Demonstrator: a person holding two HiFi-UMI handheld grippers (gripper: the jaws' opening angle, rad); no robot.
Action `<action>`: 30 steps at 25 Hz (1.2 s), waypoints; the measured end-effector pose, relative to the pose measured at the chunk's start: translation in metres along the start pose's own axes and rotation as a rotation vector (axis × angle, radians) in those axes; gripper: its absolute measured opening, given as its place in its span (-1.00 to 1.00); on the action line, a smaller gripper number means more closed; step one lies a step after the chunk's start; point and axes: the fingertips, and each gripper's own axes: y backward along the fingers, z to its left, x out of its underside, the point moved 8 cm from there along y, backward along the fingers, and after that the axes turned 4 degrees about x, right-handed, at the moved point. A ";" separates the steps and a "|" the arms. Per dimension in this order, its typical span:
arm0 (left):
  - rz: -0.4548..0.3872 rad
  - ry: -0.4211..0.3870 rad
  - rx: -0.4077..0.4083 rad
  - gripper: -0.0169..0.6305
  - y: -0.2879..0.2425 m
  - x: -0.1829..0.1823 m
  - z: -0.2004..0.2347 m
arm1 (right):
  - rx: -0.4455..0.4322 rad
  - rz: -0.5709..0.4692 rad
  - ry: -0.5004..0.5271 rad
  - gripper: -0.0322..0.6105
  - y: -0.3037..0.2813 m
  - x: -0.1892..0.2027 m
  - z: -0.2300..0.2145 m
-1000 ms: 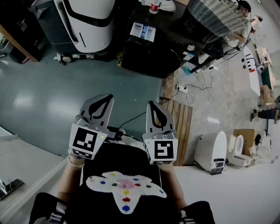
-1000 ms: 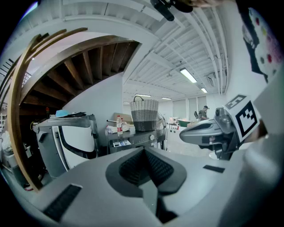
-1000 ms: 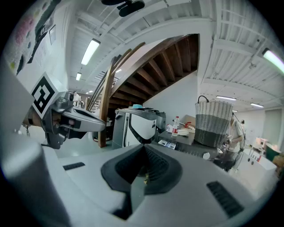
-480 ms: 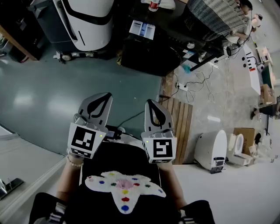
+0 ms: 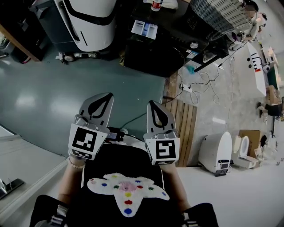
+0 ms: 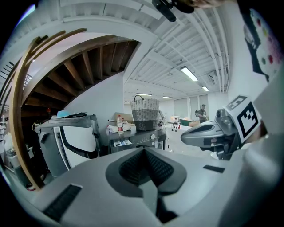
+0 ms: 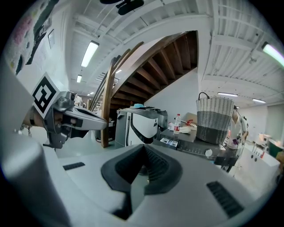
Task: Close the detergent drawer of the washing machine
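Note:
The dark washing machine (image 5: pixel 153 51) stands well ahead of me across the grey-green floor. Its detergent drawer (image 5: pixel 144 29) sticks out of the top front, showing white and blue compartments. The machine is also visible in the left gripper view (image 6: pixel 138 141) with the drawer (image 6: pixel 120 143), and in the right gripper view (image 7: pixel 197 150) with the drawer (image 7: pixel 167 141). My left gripper (image 5: pixel 102 96) and right gripper (image 5: pixel 153 103) are held side by side close to my body, both shut and empty, far from the machine. The shut jaws fill the lower part of the left gripper (image 6: pixel 143 149) and right gripper (image 7: pixel 143 146) views.
A large white-and-black appliance (image 5: pixel 88 17) stands left of the washing machine. A woven basket (image 5: pixel 217 13) and a bottle (image 5: pixel 156 5) sit on top of the machine. A wooden pallet (image 5: pixel 183 119), a power strip with cables (image 5: pixel 187 88) and a white device (image 5: pixel 215 153) lie to the right. A wooden staircase (image 7: pixel 146 62) rises behind.

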 end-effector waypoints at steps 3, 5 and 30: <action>-0.001 -0.005 -0.001 -0.91 0.000 -0.001 -0.004 | 0.008 0.001 -0.002 -0.89 0.004 0.002 -0.004; -0.003 -0.007 0.001 -0.91 0.000 -0.001 -0.007 | 0.015 0.000 -0.006 -0.89 0.007 0.002 -0.007; -0.019 -0.016 0.115 -0.91 -0.059 -0.009 0.019 | 0.114 0.009 -0.032 -0.89 -0.037 -0.003 -0.024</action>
